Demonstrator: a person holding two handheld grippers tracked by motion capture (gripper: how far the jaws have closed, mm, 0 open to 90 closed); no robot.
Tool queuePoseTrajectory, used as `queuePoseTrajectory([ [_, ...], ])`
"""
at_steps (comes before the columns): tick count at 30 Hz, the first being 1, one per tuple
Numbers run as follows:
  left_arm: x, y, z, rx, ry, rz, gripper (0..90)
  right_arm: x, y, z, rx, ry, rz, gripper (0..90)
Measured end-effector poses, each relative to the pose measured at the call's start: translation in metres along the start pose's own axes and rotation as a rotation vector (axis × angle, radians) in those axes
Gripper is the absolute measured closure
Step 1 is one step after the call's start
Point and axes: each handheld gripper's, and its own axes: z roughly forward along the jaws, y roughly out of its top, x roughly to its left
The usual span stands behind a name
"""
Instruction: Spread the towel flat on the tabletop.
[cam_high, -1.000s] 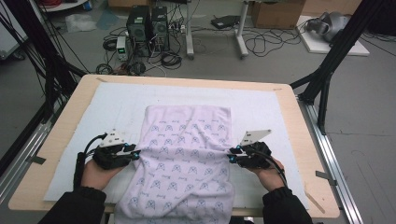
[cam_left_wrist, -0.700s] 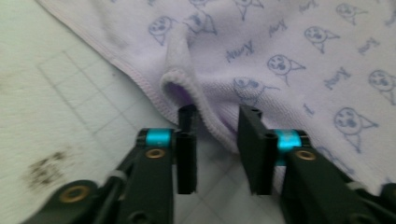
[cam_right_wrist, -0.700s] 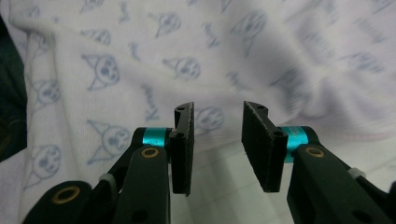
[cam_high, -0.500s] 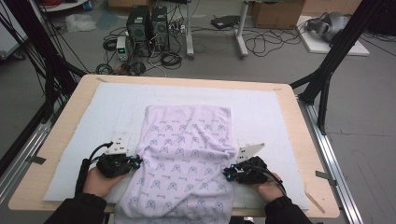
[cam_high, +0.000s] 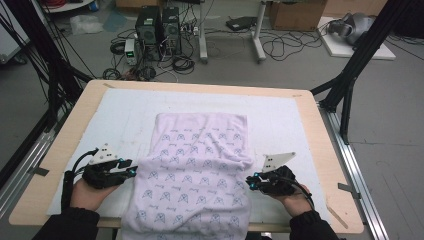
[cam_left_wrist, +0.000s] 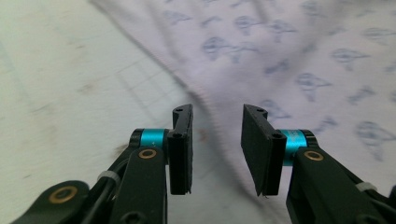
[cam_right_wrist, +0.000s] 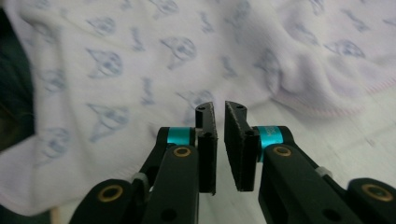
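Fingers (cam_left_wrist: 181, 149) of left gripper (cam_left_wrist: 217, 149) parted, with a clear gap and nothing pinched; just been opening again after a brief close. Hem of towel (cam_left_wrist: 299, 60) runs slantwise under that gap, on the mat (cam_left_wrist: 60, 93), not pressed by either pad. Seen from the high view, left gripper (cam_high: 131, 169) sits at the towel's (cam_high: 200, 165) left edge, near the table's (cam_high: 320, 150) front-left corner, jaws pointing inward toward the cloth. Held from behind by left hand (cam_high: 87, 192), dark sleeve entering at the bottom.

Fingers (cam_right_wrist: 207, 149) of right gripper (cam_right_wrist: 219, 149) nearly together, a thin slit left between the pads, no cloth caught in it; just been easing apart slightly from a tighter close. Towel (cam_right_wrist: 140, 70) lies beyond and to the side of the tips, a thick rumpled fold with a pink hem off to the upper right. From the high view, right gripper (cam_high: 251, 181) rests at the towel's right edge, near the table's front-right corner, backed by right hand (cam_high: 295, 200).

Towel spread lengthwise down the middle of the white mat (cam_high: 280, 115), pale lilac with small blue prints. Far end flat and square toward the table's back edge; near end wider, draped over the front edge. Creased ridge across the middle, between the two grippers. Grey plates stand up on both grippers, cables trailing back along the hands.
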Motion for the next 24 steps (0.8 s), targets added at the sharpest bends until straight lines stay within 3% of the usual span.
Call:
queuePoseTrajectory([
  [4, -0.023, -0.003, 0.013, 0.011, -0.141, 0.076, 62.1, 0.010, 0.006, 0.016, -0.008, 0.080, -0.037, 66.8],
  [7, -0.034, -0.009, 0.028, 0.072, -0.190, 0.108, 59.1, 0.013, 0.008, 0.029, 0.042, 0.093, -0.052, 62.3],
  [8, -0.036, -0.012, 0.032, 0.100, -0.197, 0.112, 60.5, 0.014, 0.007, 0.033, 0.040, 0.089, -0.063, 64.8],
  [9, -0.039, -0.013, 0.032, 0.078, -0.171, 0.123, 65.0, 0.015, 0.006, 0.034, 0.033, 0.090, -0.069, 72.0],
  [11, -0.038, -0.013, 0.030, 0.088, -0.188, 0.109, 84.6, 0.016, 0.007, 0.035, 0.051, 0.102, -0.090, 85.3],
  [13, -0.042, -0.014, 0.028, 0.094, -0.190, 0.118, 87.3, 0.016, 0.006, 0.034, 0.057, 0.118, -0.088, 86.8],
  [17, -0.052, -0.020, 0.016, 0.093, -0.218, 0.131, 87.9, 0.021, 0.004, 0.020, 0.053, 0.134, -0.094, 87.1],
  [22, -0.075, -0.024, -0.013, 0.050, -0.278, 0.169, 87.6, 0.038, 0.004, -0.018, -0.013, 0.182, -0.121, 85.6],
  [23, -0.079, -0.024, -0.016, 0.035, -0.277, 0.177, 85.2, 0.042, 0.006, -0.026, -0.029, 0.196, -0.132, 82.6],
  [24, -0.080, -0.023, -0.018, 0.029, -0.268, 0.179, 75.5, 0.044, 0.008, -0.031, -0.044, 0.189, -0.137, 79.2],
])
